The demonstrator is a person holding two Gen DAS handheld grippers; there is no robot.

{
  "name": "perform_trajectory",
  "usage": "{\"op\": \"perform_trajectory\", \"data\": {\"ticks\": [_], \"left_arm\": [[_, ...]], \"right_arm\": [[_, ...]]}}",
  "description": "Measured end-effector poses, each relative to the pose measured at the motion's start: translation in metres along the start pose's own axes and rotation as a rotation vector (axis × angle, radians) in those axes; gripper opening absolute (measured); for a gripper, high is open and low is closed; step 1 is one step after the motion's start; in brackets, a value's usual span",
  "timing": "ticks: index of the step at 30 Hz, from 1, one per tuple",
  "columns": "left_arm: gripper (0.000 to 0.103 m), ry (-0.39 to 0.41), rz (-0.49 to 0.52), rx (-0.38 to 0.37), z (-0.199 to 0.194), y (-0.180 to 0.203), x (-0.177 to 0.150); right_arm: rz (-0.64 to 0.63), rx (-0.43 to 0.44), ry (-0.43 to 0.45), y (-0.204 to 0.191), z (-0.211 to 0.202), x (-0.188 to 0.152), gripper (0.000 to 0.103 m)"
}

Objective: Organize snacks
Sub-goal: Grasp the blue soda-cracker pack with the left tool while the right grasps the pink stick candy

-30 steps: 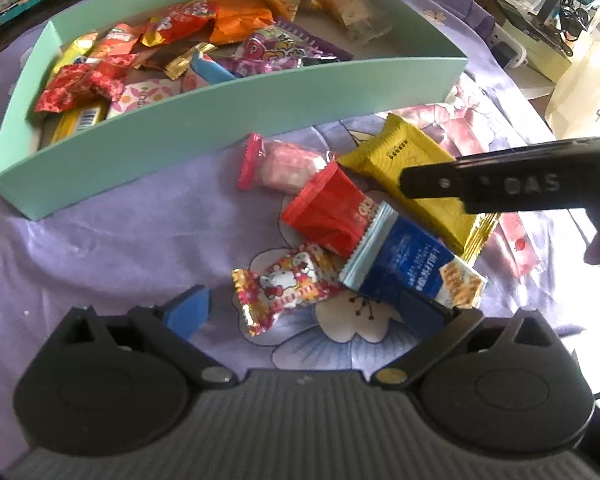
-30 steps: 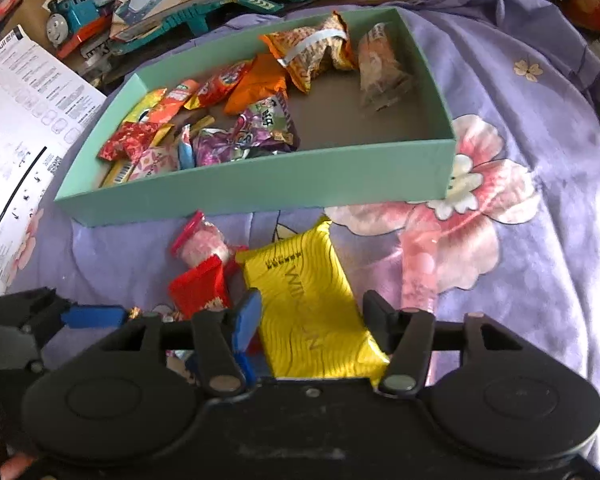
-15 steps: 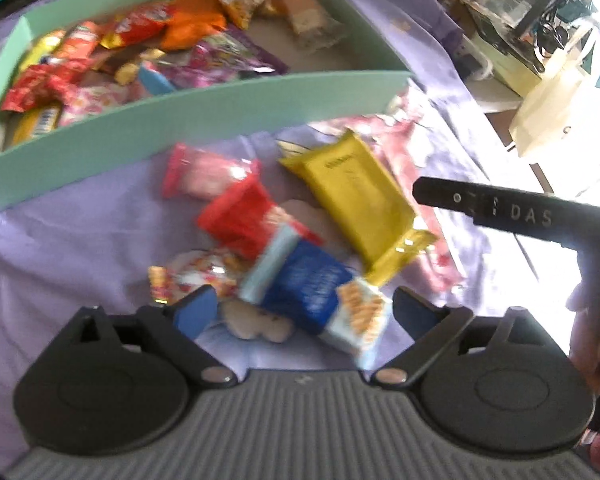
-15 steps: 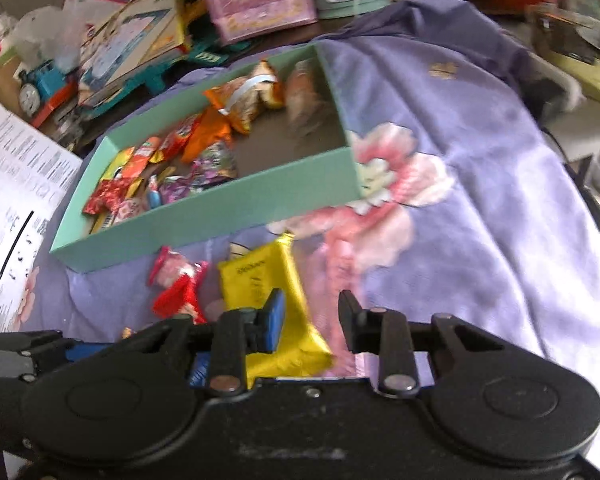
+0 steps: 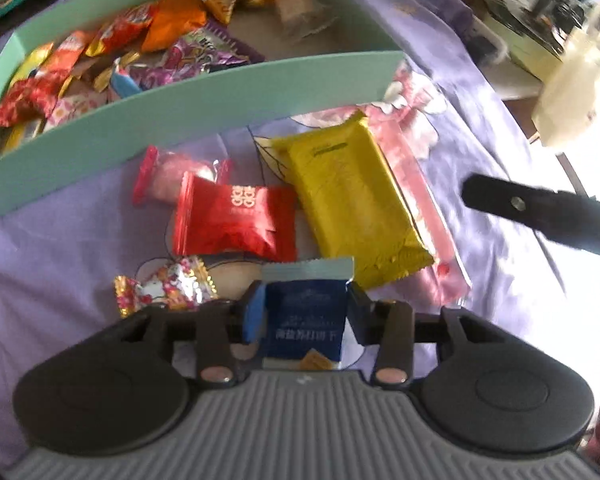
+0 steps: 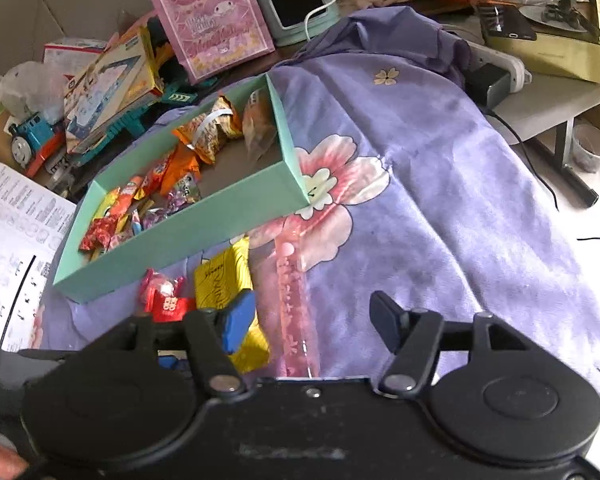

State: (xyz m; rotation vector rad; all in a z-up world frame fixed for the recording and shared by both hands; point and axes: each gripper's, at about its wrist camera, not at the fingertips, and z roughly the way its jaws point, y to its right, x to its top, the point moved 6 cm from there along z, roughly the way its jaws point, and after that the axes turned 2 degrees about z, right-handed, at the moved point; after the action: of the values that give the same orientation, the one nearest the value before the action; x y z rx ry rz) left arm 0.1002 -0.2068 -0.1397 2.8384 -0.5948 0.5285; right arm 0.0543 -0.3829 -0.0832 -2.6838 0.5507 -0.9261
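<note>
Left wrist view showed my left gripper (image 5: 306,310) closing its jaws on the blue snack packet (image 5: 306,320), both pads against the packet's sides, its pale crimped top edge sticking out ahead of the fingertips. Just ahead and to the left of my fingers lay a small foil candy (image 5: 164,288), a red packet (image 5: 232,222) beyond it, and a pink wrapped sweet (image 5: 172,174) behind that. Ahead and to the right sat the yellow packet (image 5: 354,196), with a long pink strip (image 5: 416,200) along its far side. Farther ahead stood the green box (image 5: 204,104), holding many snacks. Off to the right, 1 black finger of my right gripper (image 5: 540,212) reached in over the purple floral cloth (image 5: 60,240).

Right wrist view showed my right gripper (image 6: 312,320) with its jaws opening, nothing pressed between the pads; the pink strip (image 6: 294,300) and bare cloth (image 6: 480,220) lay below the gap. The yellow packet (image 6: 224,280) sat beside my left-hand finger, the red packet (image 6: 168,306) farther left, and the green box (image 6: 180,240) ahead to the left.
</note>
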Motion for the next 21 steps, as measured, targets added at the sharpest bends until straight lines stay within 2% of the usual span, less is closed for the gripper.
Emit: {"op": "perform_trajectory", "data": {"ticks": [3, 6, 7, 8, 11, 13, 16, 21], "left_arm": [[0.045, -0.001, 0.013, -0.015, -0.003, -0.005, -0.004], [0.052, -0.013, 0.014, 0.002, -0.008, -0.014, -0.011], [0.060, -0.017, 0.011, 0.005, -0.009, -0.017, -0.013], [0.064, -0.020, 0.010, 0.005, -0.010, -0.018, -0.014], [0.066, -0.032, 0.021, -0.017, -0.015, -0.023, -0.023], [0.062, -0.039, 0.034, -0.033, -0.016, -0.023, -0.027], [0.042, -0.024, 0.056, -0.025, -0.016, -0.022, -0.025], [0.040, 0.007, 0.102, -0.010, -0.018, -0.014, -0.025]], "right_arm": [[-0.052, -0.023, -0.024, -0.012, 0.014, -0.005, 0.061], [-0.101, -0.088, -0.036, -0.019, 0.033, -0.007, 0.044], [-0.098, -0.097, -0.050, -0.019, 0.039, -0.009, 0.039], [-0.091, -0.092, -0.054, -0.021, 0.043, -0.009, 0.039], [-0.142, -0.074, -0.067, -0.035, 0.046, -0.012, 0.038], [-0.210, -0.111, -0.054, -0.044, 0.050, -0.016, 0.037], [-0.204, -0.150, -0.034, -0.041, 0.049, -0.015, 0.019], [-0.057, -0.096, -0.057, -0.020, 0.038, -0.014, 0.017]]}}
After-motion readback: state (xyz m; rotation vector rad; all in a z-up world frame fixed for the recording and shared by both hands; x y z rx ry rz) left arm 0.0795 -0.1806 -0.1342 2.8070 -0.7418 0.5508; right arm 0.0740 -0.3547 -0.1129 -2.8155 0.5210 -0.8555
